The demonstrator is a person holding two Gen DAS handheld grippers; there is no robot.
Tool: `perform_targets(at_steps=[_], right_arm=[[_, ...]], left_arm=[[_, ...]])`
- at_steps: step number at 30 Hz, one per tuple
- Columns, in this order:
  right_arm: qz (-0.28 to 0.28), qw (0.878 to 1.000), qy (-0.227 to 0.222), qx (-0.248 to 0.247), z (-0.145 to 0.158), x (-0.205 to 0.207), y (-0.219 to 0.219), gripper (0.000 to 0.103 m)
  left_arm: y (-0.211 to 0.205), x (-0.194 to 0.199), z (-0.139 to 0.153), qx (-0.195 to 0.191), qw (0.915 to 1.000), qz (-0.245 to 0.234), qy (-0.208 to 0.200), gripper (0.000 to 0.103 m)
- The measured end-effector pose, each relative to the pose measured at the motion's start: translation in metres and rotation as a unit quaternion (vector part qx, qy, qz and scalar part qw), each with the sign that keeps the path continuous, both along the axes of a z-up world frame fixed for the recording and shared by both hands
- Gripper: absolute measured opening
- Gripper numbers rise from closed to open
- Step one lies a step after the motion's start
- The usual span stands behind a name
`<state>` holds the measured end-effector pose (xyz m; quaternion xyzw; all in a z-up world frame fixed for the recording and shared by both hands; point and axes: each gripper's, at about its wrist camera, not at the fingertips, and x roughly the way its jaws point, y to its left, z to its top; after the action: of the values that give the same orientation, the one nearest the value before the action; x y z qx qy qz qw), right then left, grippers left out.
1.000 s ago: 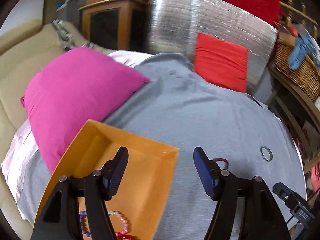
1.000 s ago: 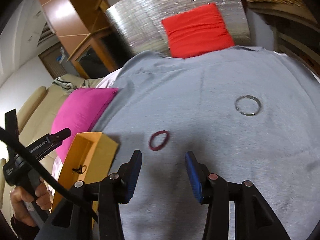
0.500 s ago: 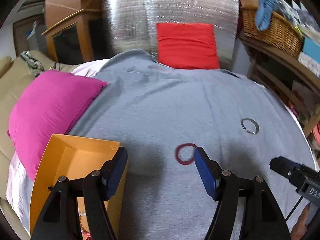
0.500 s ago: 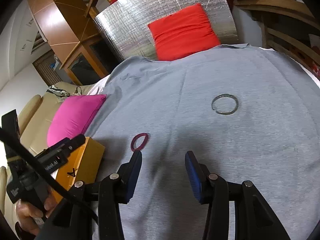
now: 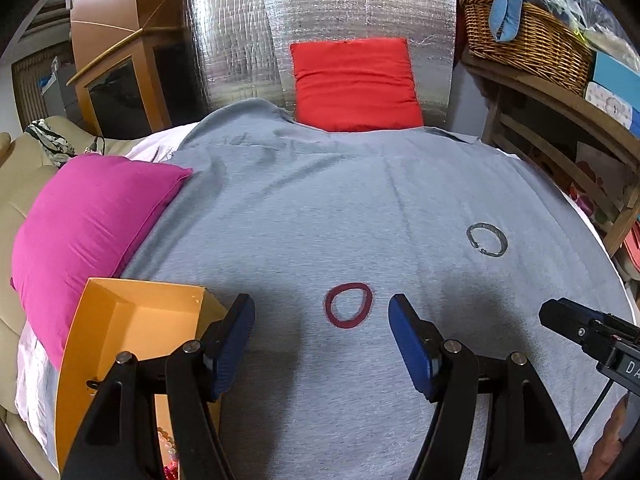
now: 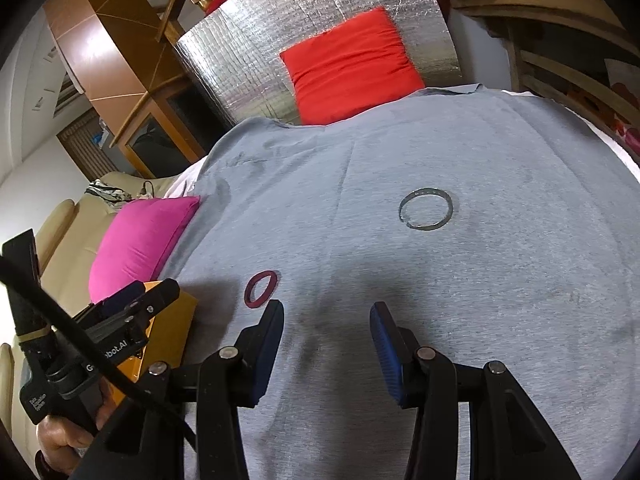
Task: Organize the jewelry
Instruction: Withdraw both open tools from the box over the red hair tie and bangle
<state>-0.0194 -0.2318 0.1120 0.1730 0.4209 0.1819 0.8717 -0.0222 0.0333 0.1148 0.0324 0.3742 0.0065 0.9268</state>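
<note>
A grey knitted cloth (image 5: pixel 320 208) covers the wide surface on which the jewelry lies. On it lies a dark red, slightly oval ring-shaped bangle (image 5: pixel 348 305), flat on the cloth, and it sits just ahead of the left gripper (image 5: pixel 321 320), about in line with the gap between its two blue-padded fingers (image 5: pixel 412 344). These fingers stand wide apart and hold nothing; they do not touch the bangle. To the right and farther away, well apart from the red one, a thin silver-grey round metal bangle (image 5: pixel 487 239) lies flat on the same cloth. At the left, just beside the left finger, stands an open orange cardboard box (image 5: pixel 100 320); at its bottom, partly hidden behind the gripper's black arm, some pale and pink bead jewelry (image 5: pixel 168 448) is visible. In the right wrist view the right gripper (image 6: pixel 326 328) hovers above bare cloth with its fingers (image 6: pixel 386 344) parted and empty; the red bangle is just beyond the tip of its left finger, and the silver one is farther ahead to the right. A hand (image 6: pixel 68 436) holds the handle of the left gripper at the lower left of this view. A magenta pillow (image 5: pixel 84 220) rests at the left edge of the cloth, and a red cushion (image 5: pixel 354 84) leans against a silver foil panel (image 5: pixel 240 40) at the far end.
</note>
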Motion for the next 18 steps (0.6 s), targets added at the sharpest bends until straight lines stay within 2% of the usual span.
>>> perform_targets(at_steps=[18], right_arm=[[-0.015,1.0,0.009,0.003,-0.004,0.003,-0.018,0.048]], left_arm=[[-0.015,0.007,-0.012,0.018,0.9997,-0.005,0.018,0.07]])
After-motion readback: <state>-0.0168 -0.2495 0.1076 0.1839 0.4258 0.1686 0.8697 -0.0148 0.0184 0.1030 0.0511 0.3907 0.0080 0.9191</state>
